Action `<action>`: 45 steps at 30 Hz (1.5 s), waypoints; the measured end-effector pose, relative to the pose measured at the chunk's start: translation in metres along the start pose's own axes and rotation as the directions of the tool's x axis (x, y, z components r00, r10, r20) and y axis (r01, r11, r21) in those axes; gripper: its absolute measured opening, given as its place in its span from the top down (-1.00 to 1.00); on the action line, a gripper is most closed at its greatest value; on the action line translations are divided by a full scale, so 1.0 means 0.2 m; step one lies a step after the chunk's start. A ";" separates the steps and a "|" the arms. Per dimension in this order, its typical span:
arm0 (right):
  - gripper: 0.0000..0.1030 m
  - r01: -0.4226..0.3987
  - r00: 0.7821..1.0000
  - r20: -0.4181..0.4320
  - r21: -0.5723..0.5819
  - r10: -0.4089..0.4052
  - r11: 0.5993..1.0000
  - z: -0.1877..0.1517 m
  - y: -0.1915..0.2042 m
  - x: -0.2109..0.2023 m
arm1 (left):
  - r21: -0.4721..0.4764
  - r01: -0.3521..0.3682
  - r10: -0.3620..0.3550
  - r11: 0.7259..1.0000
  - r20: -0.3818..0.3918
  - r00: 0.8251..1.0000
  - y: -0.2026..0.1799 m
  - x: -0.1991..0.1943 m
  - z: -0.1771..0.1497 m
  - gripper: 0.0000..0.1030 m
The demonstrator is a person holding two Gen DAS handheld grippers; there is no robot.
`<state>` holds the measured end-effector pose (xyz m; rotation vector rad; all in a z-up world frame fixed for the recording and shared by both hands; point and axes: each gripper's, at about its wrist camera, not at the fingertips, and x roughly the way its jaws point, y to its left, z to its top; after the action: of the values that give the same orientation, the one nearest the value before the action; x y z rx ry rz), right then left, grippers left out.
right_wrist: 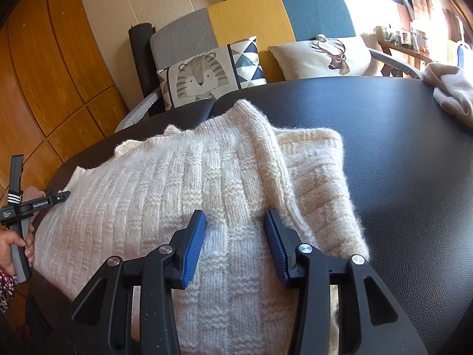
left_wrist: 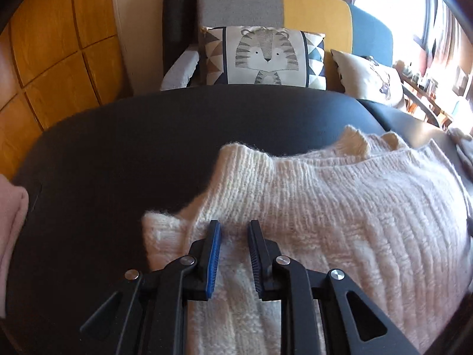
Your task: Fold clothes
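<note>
The left tongs (left_wrist: pixel 235 227) stand slightly parted over the near left part of a cream sweater (left_wrist: pixel 340 207), nothing caught between the ribbed pads; one pad is blue, the other looks dark. The right tongs (right_wrist: pixel 235 222) are spread wider above a folded-over panel of the same sweater, both pads blue, with only flat knit showing in the gap, not pinched.

The sweater lies on a black bench (left_wrist: pixel 118 148), its top edge toward the far edge. It is a thick, fuzzy hand-knit: long ribs on one side, a basket-weave check down the middle.

Only the right view shows the fold itself, a raised roll of knit running away from the tongs with a yellower layer under it reaching toward the bench's right side. It also shows the bench's pebbled leather-like grain, the person's hand (right_wrist: pixel 17 245) on the grey handle of the left tool at the bench's left edge, and a beige cloth (right_wrist: pixel 452 94) bunched at the far right corner.

Only the left view shows the sweater's scalloped neckline near the far edge, and a pink cloth (left_wrist: pixel 11 224) at the bench's left edge.

Beyond the far edge in both views stands a grey, yellow and blue sofa (left_wrist: pixel 316 9) with a tiger cushion (left_wrist: pixel 263 56) and a deer cushion (right_wrist: pixel 325 56).
</note>
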<state>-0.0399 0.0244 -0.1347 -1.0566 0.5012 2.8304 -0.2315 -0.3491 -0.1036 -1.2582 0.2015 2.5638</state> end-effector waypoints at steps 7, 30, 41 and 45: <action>0.13 0.000 1.000 0.001 0.000 0.000 1.000 0.00 0.00 0.00 | -0.108 0.090 -0.079 0.990 0.101 0.992 -0.09 -0.15 -0.05 0.61; 0.67 -0.029 0.991 -0.136 -0.186 0.004 0.982 0.30 0.31 0.26 | 0.011 0.181 -0.181 0.983 0.132 0.975 -0.34 -0.09 -0.28 0.49; 0.84 -0.004 0.994 -0.108 0.041 0.008 0.999 0.39 -0.02 0.34 | -0.012 0.219 -0.215 0.976 0.138 0.967 -0.31 -0.07 -0.28 0.48; 0.74 -0.017 0.999 -0.035 0.075 0.020 0.997 0.37 0.00 0.19 | -0.012 0.219 -0.215 0.976 0.141 0.966 -0.31 -0.08 -0.29 0.48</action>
<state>-0.1151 0.0478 -0.1061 -1.0969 0.6178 2.7891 -0.1604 -0.3062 -0.1267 -1.0418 -0.0016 2.4586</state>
